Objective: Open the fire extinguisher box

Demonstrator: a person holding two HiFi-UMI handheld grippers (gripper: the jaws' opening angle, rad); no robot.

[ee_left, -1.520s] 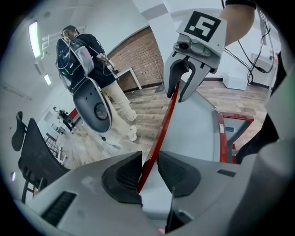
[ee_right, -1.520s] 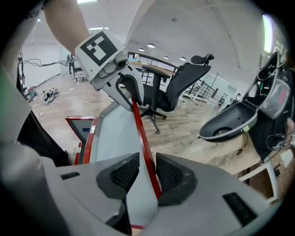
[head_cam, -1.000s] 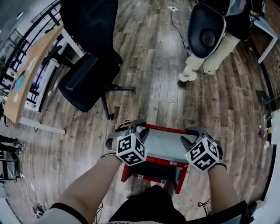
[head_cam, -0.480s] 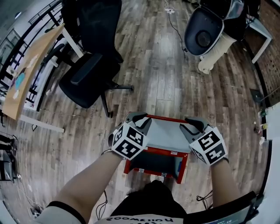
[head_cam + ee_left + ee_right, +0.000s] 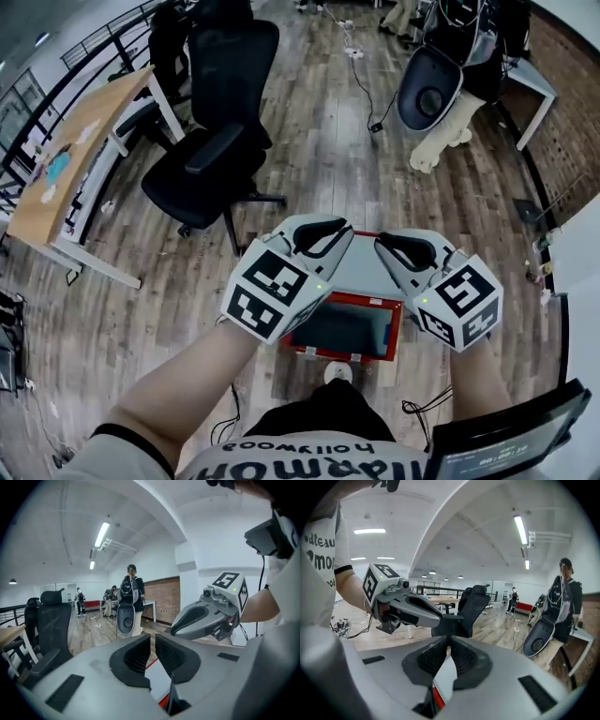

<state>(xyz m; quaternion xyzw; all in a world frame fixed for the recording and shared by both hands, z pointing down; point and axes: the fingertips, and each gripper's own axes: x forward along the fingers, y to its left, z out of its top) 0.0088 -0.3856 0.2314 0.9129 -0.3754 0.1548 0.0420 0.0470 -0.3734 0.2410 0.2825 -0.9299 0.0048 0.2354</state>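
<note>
Left gripper (image 5: 336, 236) and right gripper (image 5: 392, 246) rise off fire extinguisher box (image 5: 361, 299) | jaws just closing together, empty | we judge box opened; next: verify.

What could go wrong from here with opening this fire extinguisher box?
1. The left gripper and right gripper hover above the box. Their jaws have just been closing on nothing, and its grey lid looks still down, so the box may stay unopened.
2. A loose cable lies on the floor beside the box. A foot might snag it.
</note>
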